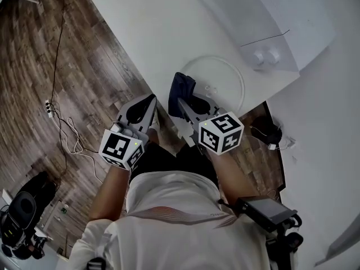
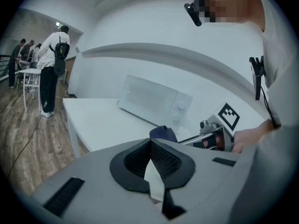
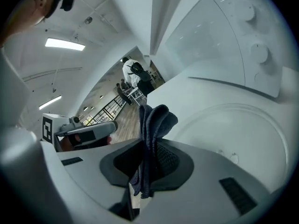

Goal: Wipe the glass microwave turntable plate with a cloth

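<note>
Navy cloth [image 3: 156, 120] pinched in R tongs [image 3: 149, 148], by glass plate [image 3: 243, 139] | L tongs [image 2: 151, 146] closed (empty)

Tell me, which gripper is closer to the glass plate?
Right. The right gripper, holding the cloth, is at the plate's rim; the left gripper is farther off, by the table edge.

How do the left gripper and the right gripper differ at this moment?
The right gripper is shut on the dark cloth; the left gripper is shut on nothing. The right gripper is at the rim of the glass plate; the left gripper sits at the table edge. Both point across the table.
</note>
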